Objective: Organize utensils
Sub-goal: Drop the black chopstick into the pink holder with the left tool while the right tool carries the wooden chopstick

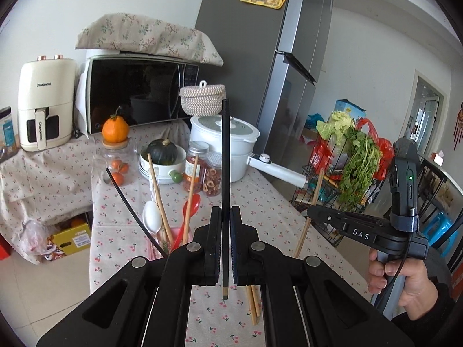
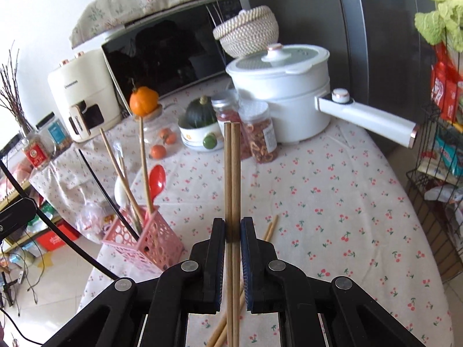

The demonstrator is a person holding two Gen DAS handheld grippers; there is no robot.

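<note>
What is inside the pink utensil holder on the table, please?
The pink utensil holder holds wooden chopsticks, a black chopstick, a red spoon and a white spoon, all standing upright. Their lower ends are hidden by its walls.

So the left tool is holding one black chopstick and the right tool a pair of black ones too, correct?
Not quite. The left tool does hold one black chopstick, but the pair in the right tool is wooden, not black: the right wrist view shows two light brown chopsticks clamped side by side.
</note>
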